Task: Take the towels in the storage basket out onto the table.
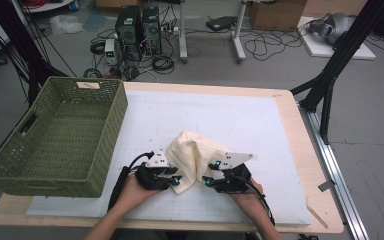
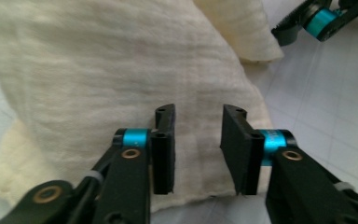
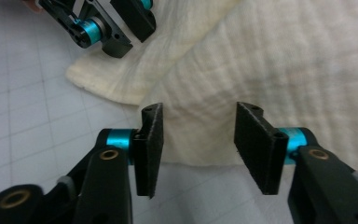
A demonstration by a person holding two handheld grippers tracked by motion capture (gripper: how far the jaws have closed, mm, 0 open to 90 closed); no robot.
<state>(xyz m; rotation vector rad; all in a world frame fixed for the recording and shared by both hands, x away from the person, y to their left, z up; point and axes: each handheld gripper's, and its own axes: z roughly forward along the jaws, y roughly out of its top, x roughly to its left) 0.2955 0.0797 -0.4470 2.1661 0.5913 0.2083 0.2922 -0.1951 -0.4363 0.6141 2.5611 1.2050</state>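
Observation:
A cream, crumpled cloth (image 1: 195,150) lies bunched in a hump on the white gridded mat (image 1: 250,120), near its front middle. My left gripper (image 1: 177,179) is at the cloth's near left edge and my right gripper (image 1: 207,181) at its near right edge, pointing toward each other. In the left gripper view the left gripper (image 2: 198,114) has its jaws apart just above the cloth (image 2: 98,70), whose hem lies under them without being pinched. The right gripper (image 3: 198,109) likewise stands open over the cloth (image 3: 284,60) at its hem. Each view catches the other gripper farther off.
A green woven basket (image 1: 55,180) stands on the table's left side, overhanging the edge. The mat lies on a wooden tabletop (image 1: 300,150). Black frame legs, cables and computer boxes are on the floor beyond the table.

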